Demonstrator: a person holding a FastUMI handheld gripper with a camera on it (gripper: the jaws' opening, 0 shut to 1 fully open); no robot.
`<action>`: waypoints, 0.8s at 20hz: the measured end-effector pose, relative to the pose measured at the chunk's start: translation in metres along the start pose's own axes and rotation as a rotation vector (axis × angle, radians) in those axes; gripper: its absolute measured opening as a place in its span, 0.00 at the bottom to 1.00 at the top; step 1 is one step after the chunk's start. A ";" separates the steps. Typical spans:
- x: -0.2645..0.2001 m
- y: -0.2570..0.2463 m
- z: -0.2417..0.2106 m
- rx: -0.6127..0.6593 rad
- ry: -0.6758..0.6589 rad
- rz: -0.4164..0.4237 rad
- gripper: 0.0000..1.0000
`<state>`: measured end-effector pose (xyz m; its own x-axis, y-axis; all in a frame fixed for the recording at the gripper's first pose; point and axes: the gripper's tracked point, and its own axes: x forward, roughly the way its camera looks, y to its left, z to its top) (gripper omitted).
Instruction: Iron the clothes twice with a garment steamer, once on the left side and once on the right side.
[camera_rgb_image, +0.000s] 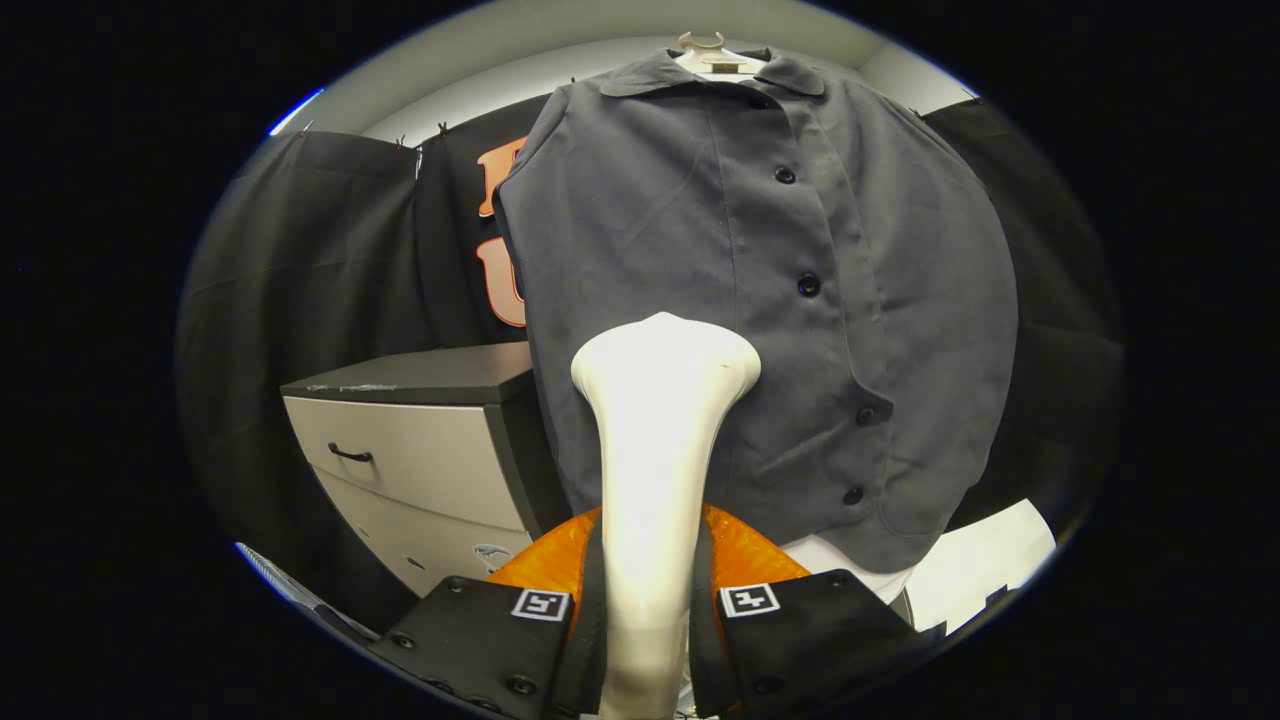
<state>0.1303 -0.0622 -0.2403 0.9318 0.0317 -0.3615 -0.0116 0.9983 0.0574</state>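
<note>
gripper (650, 600) | low centre of the frame | both fingers (490, 630) clamped on steamer handle (650, 500) | pointing forward, level

The steamer (655, 440), clamped in the gripper (648, 610), blocks the way straight ahead. The shirt (760, 300) hangs just beyond, perhaps touching its head. At 9 o'clock stands a cabinet (420, 440); above it, open room to the wall.
</note>
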 end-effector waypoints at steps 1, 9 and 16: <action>0.001 0.001 -0.007 0.009 0.010 0.002 0.41; 0.004 0.003 -0.044 0.027 0.063 -0.006 0.41; 0.000 0.005 -0.044 0.034 0.063 -0.006 0.41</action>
<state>0.1147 -0.0551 -0.2808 0.9071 0.0298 -0.4199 0.0070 0.9963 0.0859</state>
